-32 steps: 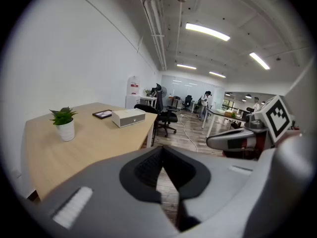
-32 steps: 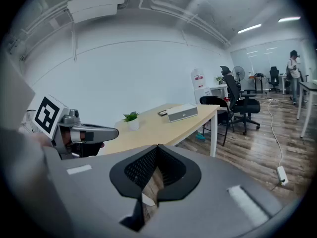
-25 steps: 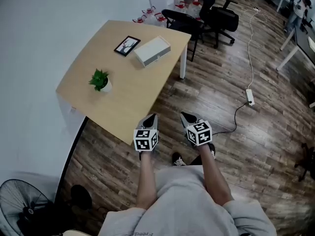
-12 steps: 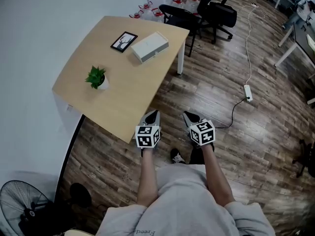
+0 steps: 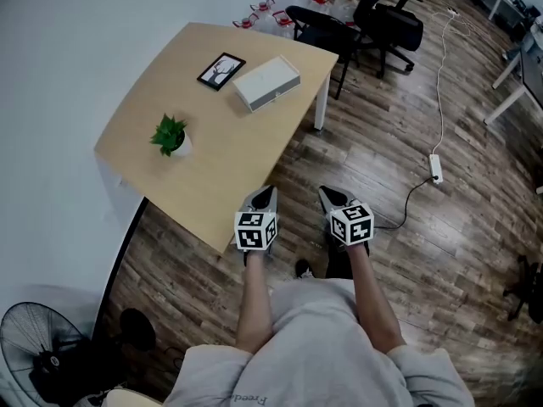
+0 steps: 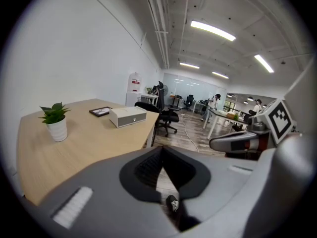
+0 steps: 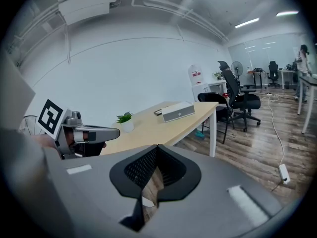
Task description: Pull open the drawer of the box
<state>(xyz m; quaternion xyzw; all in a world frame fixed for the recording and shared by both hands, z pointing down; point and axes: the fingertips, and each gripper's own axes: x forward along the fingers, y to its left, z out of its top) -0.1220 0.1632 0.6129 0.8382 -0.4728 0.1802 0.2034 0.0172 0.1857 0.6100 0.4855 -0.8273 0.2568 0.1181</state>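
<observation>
As only their own views show, the left gripper (image 6: 161,149) and right gripper (image 7: 157,148) are pressed together, far from the box (image 5: 266,82).

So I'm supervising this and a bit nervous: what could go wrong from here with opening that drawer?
1. The box lies loose near the far edge of the table. A one-handed pull may drag the whole box towards that edge instead of opening the drawer.
2. The picture frame lies close beside the box and could get knocked.
3. The left gripper and right gripper are both shut and far from the box; they must open before gripping.
</observation>
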